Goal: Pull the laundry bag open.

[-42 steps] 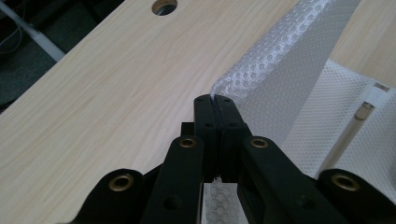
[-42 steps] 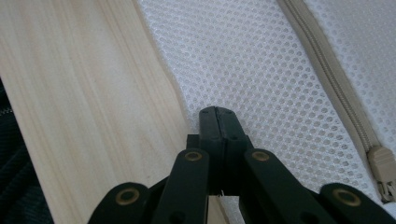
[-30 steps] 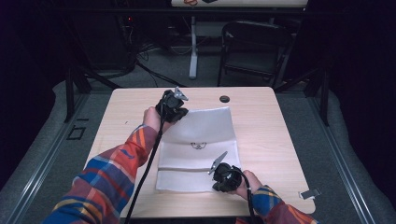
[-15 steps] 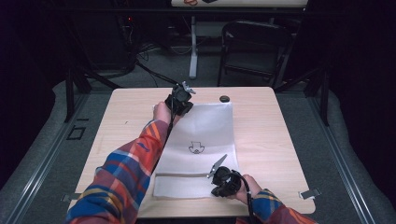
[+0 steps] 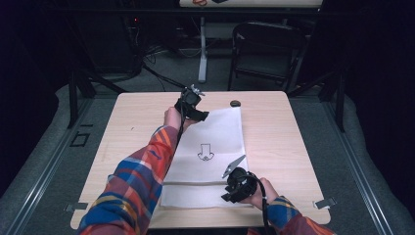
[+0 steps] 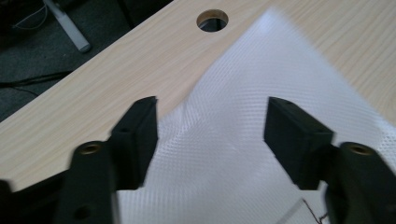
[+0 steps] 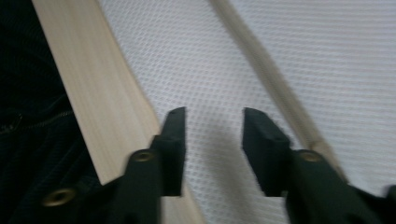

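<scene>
A white mesh cloth (image 5: 215,132) with a small printed arrow (image 5: 205,152) lies flat on the wooden table (image 5: 293,142). My left gripper (image 5: 199,116) hovers over the cloth's far left corner. Its jaws have just been opening. In the left gripper view the left gripper (image 6: 210,116) stands open above the cloth (image 6: 243,158), pinching nothing. My right gripper (image 5: 227,194) sits at the cloth's near edge. Its jaws have also just been opening. In the right gripper view the right gripper (image 7: 212,121) is open over the cloth (image 7: 327,60), clear of it.
A round cable hole (image 5: 235,103) is set in the table by the cloth's far right corner and also shows ahead in the left gripper view as a hole (image 6: 212,20). A folding chair (image 5: 264,44) and cables stand beyond the table. Metal clips (image 5: 325,202) sit on the near edge.
My left hand moved away and to the right, drawing the cloth's far edge out, so the cloth now lies longer and flatter. The right hand stayed at the near edge.
</scene>
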